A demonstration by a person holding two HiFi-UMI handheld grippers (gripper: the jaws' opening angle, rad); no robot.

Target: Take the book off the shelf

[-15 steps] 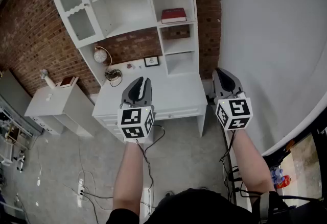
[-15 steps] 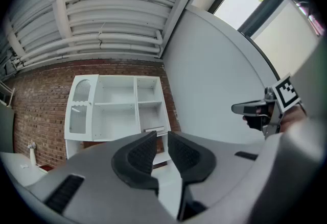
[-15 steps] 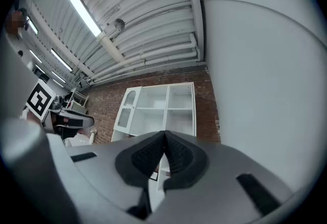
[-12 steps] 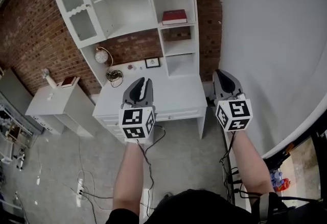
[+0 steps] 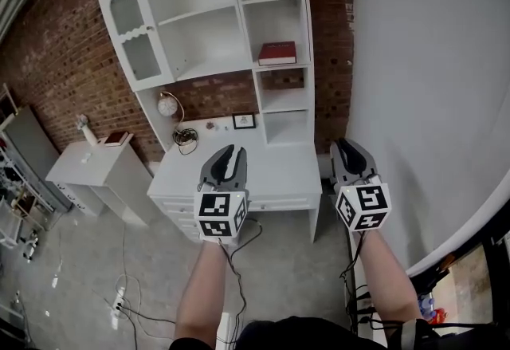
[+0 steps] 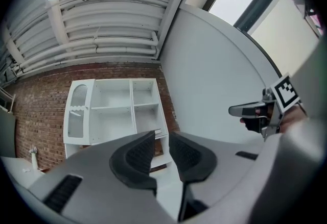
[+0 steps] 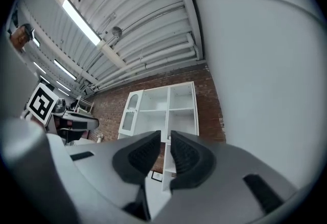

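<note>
Book [image 5: 277,53] lies flat on a shelf [image 5: 280,66] in the right column of the white unit [image 5: 199,21], well ahead of both claws and higher than them, roughly in line with the gap between the two and apart from each. Left claw [image 5: 231,151] is clenched, its jaws drawn close with nothing between them, and it hangs over the front of a white desk [image 5: 275,169] that stands under the unit. Right claw [image 5: 344,145] is clenched and empty too, held just past the desk's right end, with a plain pale wall [image 5: 430,61] on its outer side. Beyond the left claw, at the back of the desk, stand a small frame [image 5: 244,120] and a round clock [image 5: 166,105], with a tangle of cable [image 5: 184,136] between clock and claw. Far to the left claw's outer side stands a low cabinet [image 5: 88,173] against the brick wall [image 5: 56,61]
</note>
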